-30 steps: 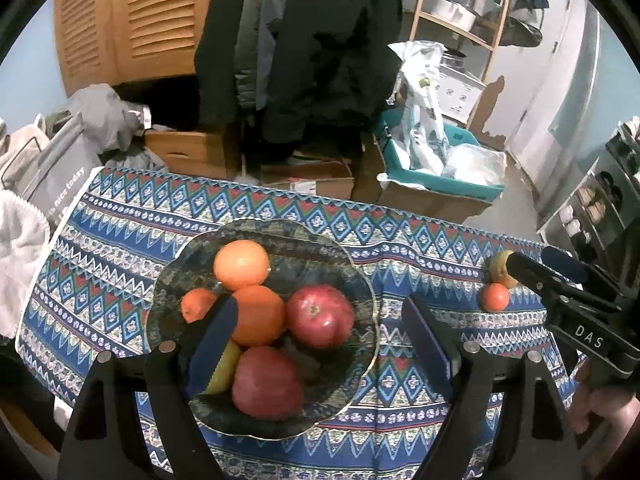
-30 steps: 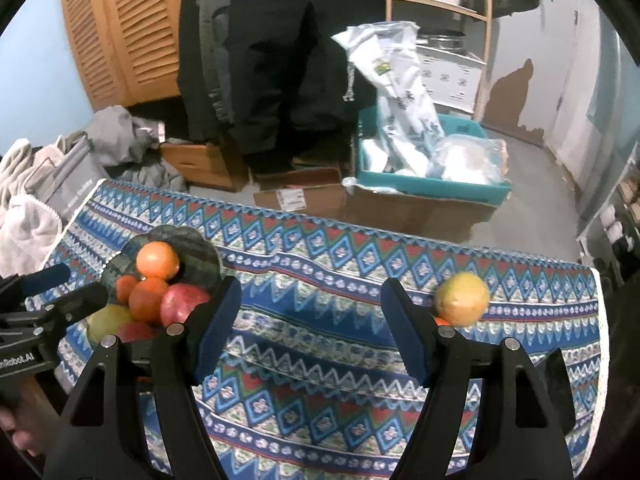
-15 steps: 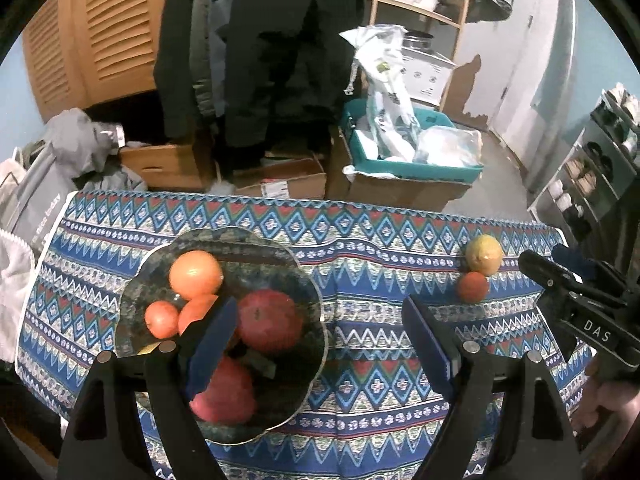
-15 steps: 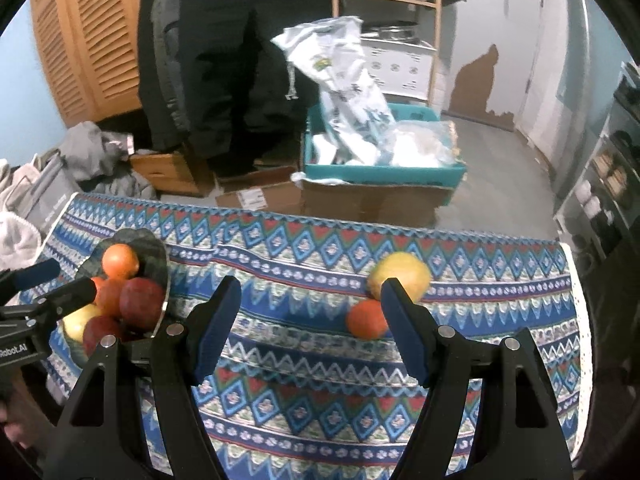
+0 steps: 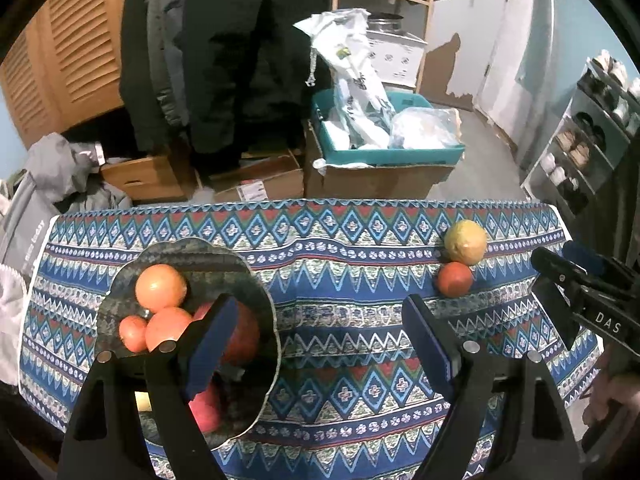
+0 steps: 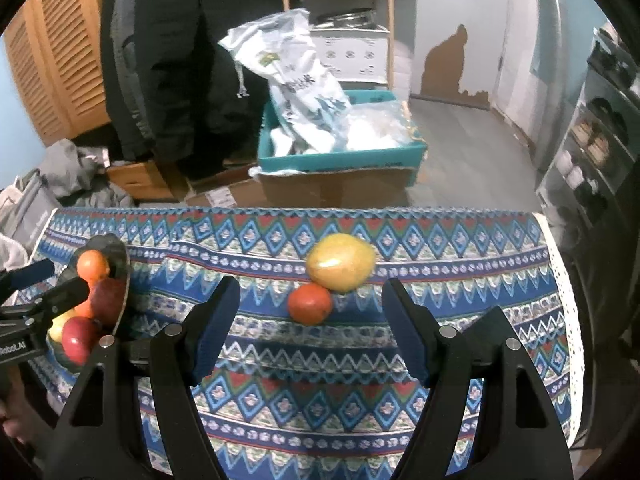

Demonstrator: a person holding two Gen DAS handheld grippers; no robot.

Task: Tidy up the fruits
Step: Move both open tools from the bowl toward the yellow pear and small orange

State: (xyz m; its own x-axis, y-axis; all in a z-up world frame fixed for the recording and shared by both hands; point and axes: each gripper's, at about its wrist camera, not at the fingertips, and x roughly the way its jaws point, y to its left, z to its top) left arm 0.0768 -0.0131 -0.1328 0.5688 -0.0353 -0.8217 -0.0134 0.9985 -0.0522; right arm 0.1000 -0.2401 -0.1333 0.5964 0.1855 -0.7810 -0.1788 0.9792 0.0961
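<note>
**Two fruits loose on the cloth, the rest in the bowl**

The right gripper (image 6: 310,330) hangs over the patterned tablecloth (image 6: 460,248), its jaws opening with nothing between them. Just beyond its fingertips lie a small red-orange fruit (image 6: 310,303) and a yellow fruit (image 6: 341,263), touching each other. The left gripper (image 5: 310,344) stands wide apart and empty beside the dark glass bowl (image 5: 256,280), which holds oranges (image 5: 161,286) and what look like red apples (image 5: 240,334), partly hidden behind a finger.
</note>
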